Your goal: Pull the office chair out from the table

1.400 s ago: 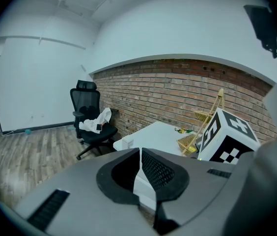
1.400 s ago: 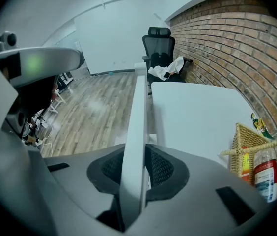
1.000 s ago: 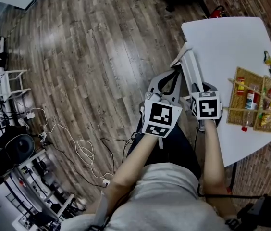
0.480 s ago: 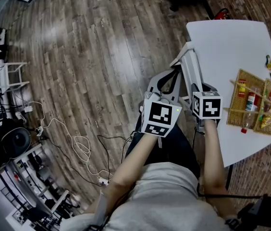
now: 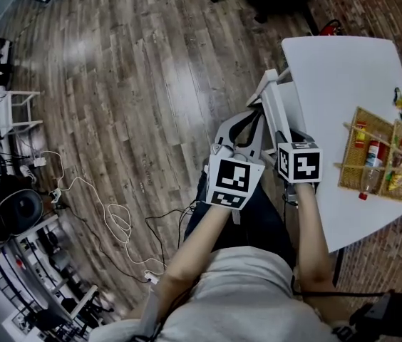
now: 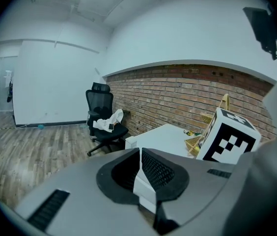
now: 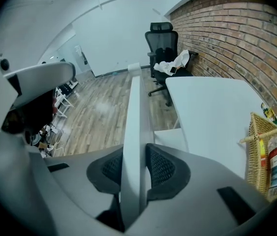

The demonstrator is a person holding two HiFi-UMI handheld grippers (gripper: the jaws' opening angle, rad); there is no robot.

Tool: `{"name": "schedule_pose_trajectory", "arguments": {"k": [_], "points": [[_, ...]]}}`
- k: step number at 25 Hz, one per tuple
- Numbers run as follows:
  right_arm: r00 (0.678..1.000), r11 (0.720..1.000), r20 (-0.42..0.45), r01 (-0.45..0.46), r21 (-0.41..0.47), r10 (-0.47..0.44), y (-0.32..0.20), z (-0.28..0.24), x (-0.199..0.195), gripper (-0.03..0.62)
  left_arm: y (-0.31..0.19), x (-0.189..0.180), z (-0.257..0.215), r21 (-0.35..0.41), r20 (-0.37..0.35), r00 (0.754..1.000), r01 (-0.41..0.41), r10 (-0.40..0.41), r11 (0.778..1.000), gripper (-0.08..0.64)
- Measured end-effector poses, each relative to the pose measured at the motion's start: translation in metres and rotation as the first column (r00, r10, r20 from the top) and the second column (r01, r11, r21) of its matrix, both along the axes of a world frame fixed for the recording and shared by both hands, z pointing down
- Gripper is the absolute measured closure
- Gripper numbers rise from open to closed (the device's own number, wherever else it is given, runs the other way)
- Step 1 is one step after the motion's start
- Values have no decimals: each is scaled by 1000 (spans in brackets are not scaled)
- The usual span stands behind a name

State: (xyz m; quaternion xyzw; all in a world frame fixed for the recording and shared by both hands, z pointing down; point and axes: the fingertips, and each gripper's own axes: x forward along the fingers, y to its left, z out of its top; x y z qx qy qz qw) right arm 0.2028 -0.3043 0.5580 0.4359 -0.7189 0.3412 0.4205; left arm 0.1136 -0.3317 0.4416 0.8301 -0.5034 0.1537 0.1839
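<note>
Both grippers are on the office chair (image 5: 271, 102), gripping its white back rail. R gripper (image 7: 136, 154): jaws clenched on the rail, pads pressing both faces. They have just been opening a touch, w/ the rail between them. L gripper (image 6: 140, 154): jaws clamped on a thin white bit of the same chair frame, seen end-on betw. the pads.

Key relation: the rail's long axis runs straight ahead from the R jaws, roughly parallel w/ the near edge of the surface (image 7: 212, 107), which lies just right of those jaws. L jaws grip on the side away from the surface, w/ the R gripper's marker cube just right of them. So the R hand is nearer the surface and the L is the outer one. The chair sits beside the surface edge. Can't tell if the seat is under it, since the arms hide it. Judgement: the pull should go back twd the person and left of the jaws, away from the surface edge.

Counts: 2 grippers. 2 chairs: the held one + a black chair (image 7: 164, 45) far ahead of the jaws, well apart, cloth on its seat. 1 surface. 1 wicker basket (image 5: 379, 148) w/ bottles, right of the R jaws, bottle no. unclear.
</note>
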Motion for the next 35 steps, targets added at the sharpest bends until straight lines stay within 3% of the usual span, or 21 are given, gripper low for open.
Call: {"name": "schedule_pose_trajectory", "arguments": {"k": [17,26,35], "points": [[998,999,-61,-22,32,24,30,0,-77,502,26,-95,0,18,2,986,-168,168,986,535],[1000,1000,-7,-24,-4,24,55,2,-116,502,36,-114,-11,51,-12,989,-145,146,988,535],[1000,1000,12,-2,-23,2,82,3,-162,496,71,-146,-13,50,-10,999,-44,44,998,535]]}}
